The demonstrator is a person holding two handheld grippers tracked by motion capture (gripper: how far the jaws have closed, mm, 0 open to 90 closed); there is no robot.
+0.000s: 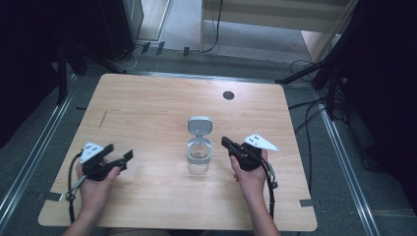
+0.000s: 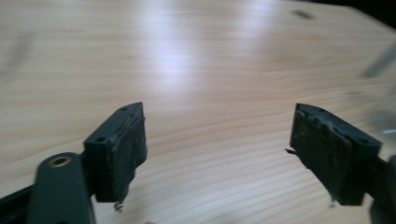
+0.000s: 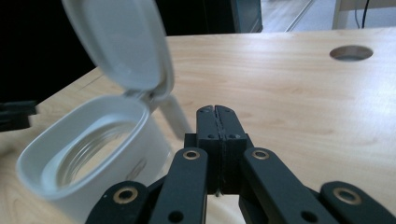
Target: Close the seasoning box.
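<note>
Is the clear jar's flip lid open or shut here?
Open. The jar stands upright, and its lid is swung back on its hinge, leaving the mouth uncovered.

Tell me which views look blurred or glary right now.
Left gripper view: table smeared with motion blur, bright glare patch on it, fingers fairly sharp. Right gripper view: crisp on the jar and lid, dark background. High view: evenly lit table, murky surroundings.

Wood table [image 1: 147, 108], clear jar [image 1: 199, 156], lid open
</note>
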